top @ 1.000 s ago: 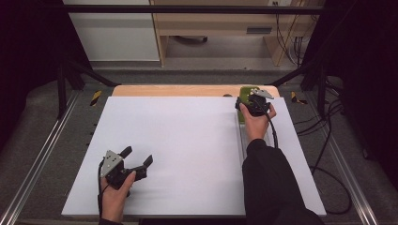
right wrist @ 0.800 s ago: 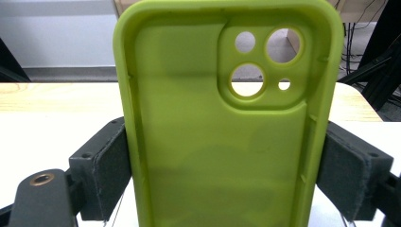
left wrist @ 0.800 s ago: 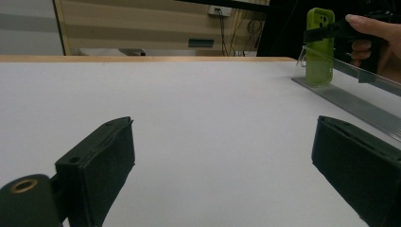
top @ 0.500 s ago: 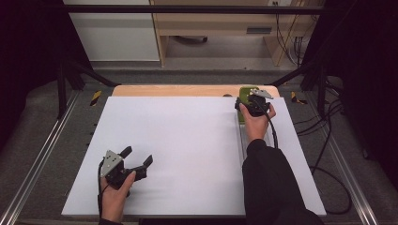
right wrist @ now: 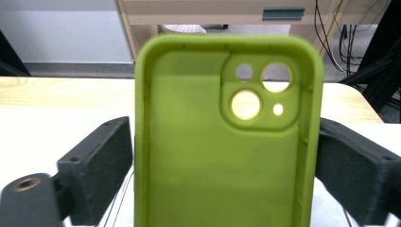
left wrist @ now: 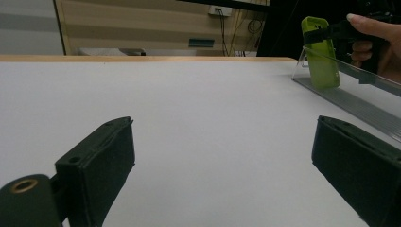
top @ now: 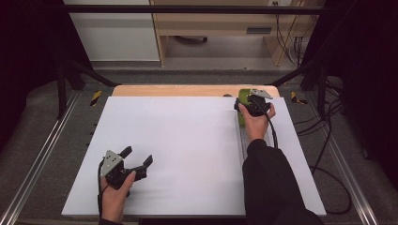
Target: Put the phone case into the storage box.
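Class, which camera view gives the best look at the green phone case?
The right gripper view: the green phone case stands upright between the jaws, camera cut-outs clear. The left gripper view shows it far off; the high view shows a green sliver by the right gripper.

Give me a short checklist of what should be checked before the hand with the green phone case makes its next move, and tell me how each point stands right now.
1. Right gripper has its jaws on both long sides of the lime-green soft plastic phone case: ok.
2. Case stands upright, camera cut-outs at the top: ok.
3. Whether the grip is firm enough to lift without slipping: cannot tell.
4. Clear plastic stand holding the case: its lip runs in front of the case's lower part, so lift upward first; whether the case is free of it, cannot tell.
5. Left gripper is open, holds nothing and sits at the near left, far from the case: ok.
6. White table top is bare between the two grippers: ok.
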A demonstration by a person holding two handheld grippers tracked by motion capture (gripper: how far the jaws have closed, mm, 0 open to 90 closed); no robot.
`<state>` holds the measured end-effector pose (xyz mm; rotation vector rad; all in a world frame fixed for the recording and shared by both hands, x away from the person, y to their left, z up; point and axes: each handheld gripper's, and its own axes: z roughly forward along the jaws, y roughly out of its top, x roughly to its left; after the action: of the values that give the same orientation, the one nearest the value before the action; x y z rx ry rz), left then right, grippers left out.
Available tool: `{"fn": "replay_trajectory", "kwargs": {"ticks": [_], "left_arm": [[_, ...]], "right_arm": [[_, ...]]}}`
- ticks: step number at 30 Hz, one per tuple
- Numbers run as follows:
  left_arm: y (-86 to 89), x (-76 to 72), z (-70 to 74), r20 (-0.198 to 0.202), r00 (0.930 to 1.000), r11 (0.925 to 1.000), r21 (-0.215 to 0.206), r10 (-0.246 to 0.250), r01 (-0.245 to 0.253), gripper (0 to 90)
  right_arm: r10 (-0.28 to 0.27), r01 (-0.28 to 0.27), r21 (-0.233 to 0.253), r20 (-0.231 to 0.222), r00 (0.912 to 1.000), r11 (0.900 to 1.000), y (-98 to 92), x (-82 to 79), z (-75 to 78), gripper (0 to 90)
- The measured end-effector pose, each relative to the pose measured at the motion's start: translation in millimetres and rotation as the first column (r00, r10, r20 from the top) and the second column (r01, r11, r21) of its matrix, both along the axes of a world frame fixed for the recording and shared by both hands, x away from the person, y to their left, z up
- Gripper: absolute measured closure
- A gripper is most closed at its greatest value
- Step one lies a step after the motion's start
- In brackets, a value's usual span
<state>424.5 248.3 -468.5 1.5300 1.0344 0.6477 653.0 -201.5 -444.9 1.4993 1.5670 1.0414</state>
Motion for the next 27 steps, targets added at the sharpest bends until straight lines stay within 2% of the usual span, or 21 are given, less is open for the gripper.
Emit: {"fn": "replay_trajectory", "kwargs": {"ticks": [12, 17, 27], "left_arm": [[-0.3, -0.1, 0.1, -0.001, 1.0000, 1.0000, -0.001, 0.000, 0.000, 6.3], [-0.6, -0.4, 0.3, -0.002, 1.0000, 1.0000, -0.004, -0.003, 0.003, 6.3], [-0.7, -0.5, 0.4, 0.000, 1.0000, 1.0000, -0.004, -0.002, 0.002, 6.3]], "right_arm": [[-0.023, 0.024, -0.021, 0.018, 0.9996, 0.999, 0.7, -1.6, 4.0, 6.9], [-0.021, 0.021, -0.008, 0.013, 0.9997, 1.000, -1.1, -3.6, 6.0, 4.2], [-0.022, 0.022, -0.019, 0.027, 0.9994, 1.000, -0.6, -6.2, 10.0, 3.7]]}}
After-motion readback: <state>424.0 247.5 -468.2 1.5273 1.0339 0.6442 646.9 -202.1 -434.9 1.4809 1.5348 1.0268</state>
